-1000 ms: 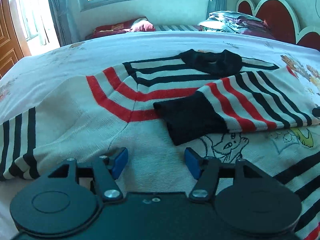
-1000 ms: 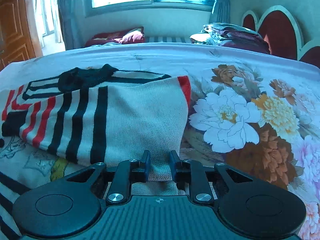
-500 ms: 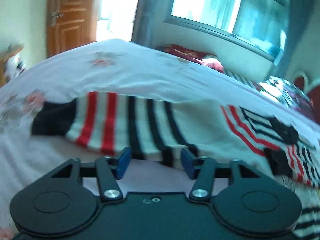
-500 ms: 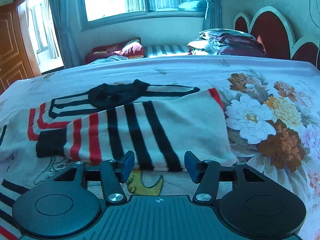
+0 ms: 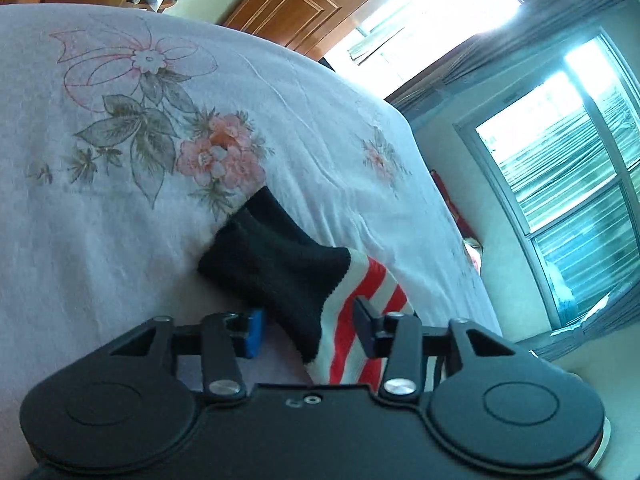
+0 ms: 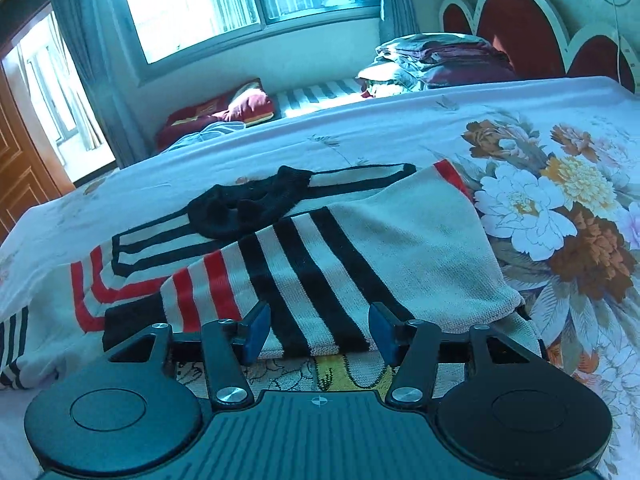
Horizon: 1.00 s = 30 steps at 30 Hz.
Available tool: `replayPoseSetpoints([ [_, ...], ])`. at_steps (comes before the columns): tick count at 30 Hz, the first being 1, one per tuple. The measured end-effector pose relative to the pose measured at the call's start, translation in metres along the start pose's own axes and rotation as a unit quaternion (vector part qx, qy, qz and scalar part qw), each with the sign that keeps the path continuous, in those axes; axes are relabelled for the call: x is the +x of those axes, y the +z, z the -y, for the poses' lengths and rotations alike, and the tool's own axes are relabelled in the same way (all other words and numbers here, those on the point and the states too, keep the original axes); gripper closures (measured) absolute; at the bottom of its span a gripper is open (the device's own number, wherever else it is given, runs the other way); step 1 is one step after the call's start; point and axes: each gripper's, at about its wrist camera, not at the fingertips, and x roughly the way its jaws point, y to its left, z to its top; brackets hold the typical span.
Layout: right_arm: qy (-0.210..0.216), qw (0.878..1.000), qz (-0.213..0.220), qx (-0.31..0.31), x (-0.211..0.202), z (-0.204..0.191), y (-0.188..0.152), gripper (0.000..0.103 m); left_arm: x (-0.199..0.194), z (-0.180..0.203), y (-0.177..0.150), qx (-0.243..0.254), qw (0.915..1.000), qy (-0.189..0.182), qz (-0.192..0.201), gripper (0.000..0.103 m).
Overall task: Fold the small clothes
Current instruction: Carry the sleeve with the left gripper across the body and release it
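Observation:
A small knit sweater [image 6: 400,240], cream with black and red stripes and a black collar [image 6: 248,208], lies flat on the bed. Its right sleeve [image 6: 304,280] is folded across the chest. My right gripper [image 6: 318,334] is open and empty just above the folded sleeve's near edge. In the left wrist view the sweater's other sleeve, with a black cuff [image 5: 280,276] and red stripes, lies stretched out on the sheet. My left gripper [image 5: 308,330] is open, its jaws standing either side of the cuff end, apart from the cloth.
The floral bedsheet [image 5: 160,152] covers the bed; large printed flowers [image 6: 560,208] lie right of the sweater. A folded pile of bedding [image 6: 436,60] sits by the red headboard [image 6: 516,20]. A red pillow [image 6: 224,108] lies under the window. A wooden door [image 5: 296,0] stands beyond the bed.
My right gripper opened, letting go of the sweater, and pulled back over the folded sleeve. My left gripper swung left from the sweater's body out to the far sleeve's black cuff.

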Motion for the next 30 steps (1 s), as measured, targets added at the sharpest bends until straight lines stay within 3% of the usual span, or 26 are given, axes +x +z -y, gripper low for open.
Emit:
replayPoseSetpoints([
  [1,-0.007,1.0,-0.002,0.005,0.002,0.003,0.0,0.048,0.004,0.004,0.002,0.022,0.9994,0.025,-0.008,0.096],
  [2,-0.015,1.0,-0.001,0.012,0.003,0.007,0.001,0.048,0.007,0.008,0.003,0.039,0.9988,0.026,-0.01,0.097],
  [3,-0.016,1.0,-0.002,0.019,0.004,0.01,0.001,0.063,0.008,0.012,0.003,0.054,0.998,0.032,-0.01,0.098],
  [4,-0.011,1.0,-0.008,0.025,0.005,0.014,0.001,0.087,0.008,0.015,0.006,0.065,0.9972,0.035,-0.007,0.098],
  [6,-0.014,0.999,-0.011,0.029,0.005,0.019,0.001,0.09,0.004,0.029,0.003,0.085,0.996,0.025,0.008,0.098],
  [9,-0.015,1.0,-0.005,0.026,0.002,0.022,0.002,0.089,-0.003,0.062,-0.008,0.123,0.9921,-0.019,0.018,0.099],
  [13,-0.008,1.0,0.004,0.023,-0.001,0.025,0.006,0.089,-0.006,0.129,-0.043,0.206,0.975,-0.084,0.0,0.099],
  [16,0.0,1.0,0.01,0.027,-0.002,0.032,0.011,0.089,-0.005,0.185,-0.086,0.263,0.9546,-0.135,-0.035,0.099],
  [20,0.009,0.999,0.011,0.037,-0.001,0.048,0.015,0.089,0.001,0.252,-0.161,0.337,0.9205,-0.181,-0.079,0.099],
  [24,0.021,0.998,0.008,0.052,-0.002,0.072,0.016,0.089,0.015,0.296,-0.233,0.399,0.8884,-0.194,-0.12,0.099],
  [30,0.028,0.998,0.018,0.046,-0.011,0.104,0.018,0.089,0.033,0.331,-0.317,0.466,0.8474,-0.189,-0.172,0.099],
])
